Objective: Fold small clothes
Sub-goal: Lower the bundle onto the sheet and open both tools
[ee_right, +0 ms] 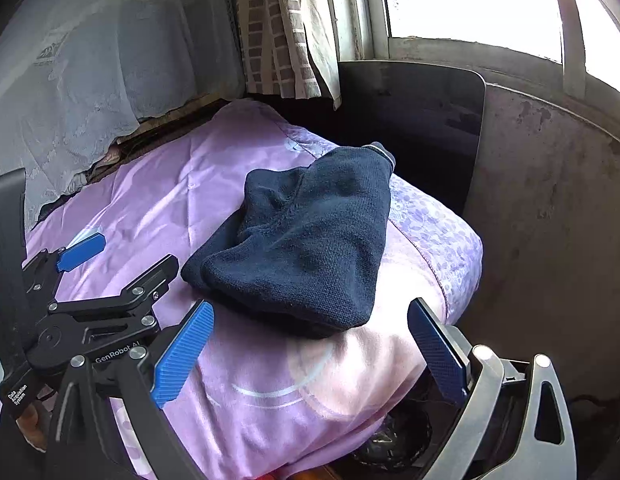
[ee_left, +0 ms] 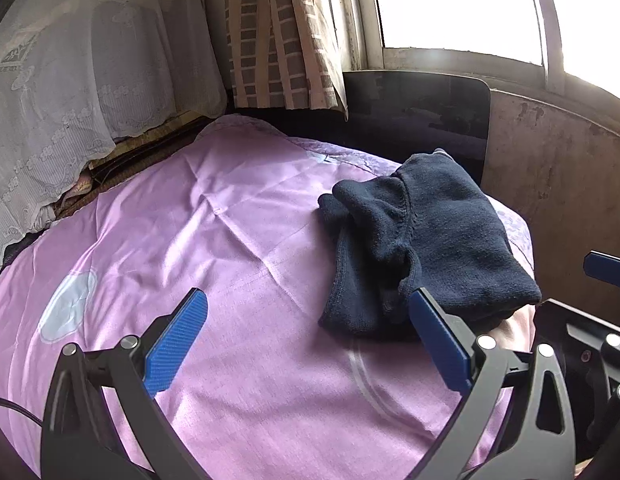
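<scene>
Curtain [ee_left: 281, 32] and dark panel [ee_left: 422, 116] stand behind navy garment [ee_left: 426, 240].

A pink-purple quilt [ee_left: 229, 240] is spread as the carrying surface, marked with creases and a pale blue round patch toward its left side. Its right edge is trimmed with a floral lilac band [ee_right: 434, 220], and the corner there is seen to drop away steeply. A folded dark navy knitted garment [ee_right: 310, 240] is laid directly on the quilt, near that right edge, with a ribbed cuff turned toward the far side. Nothing else is seen resting on the cover.
</scene>
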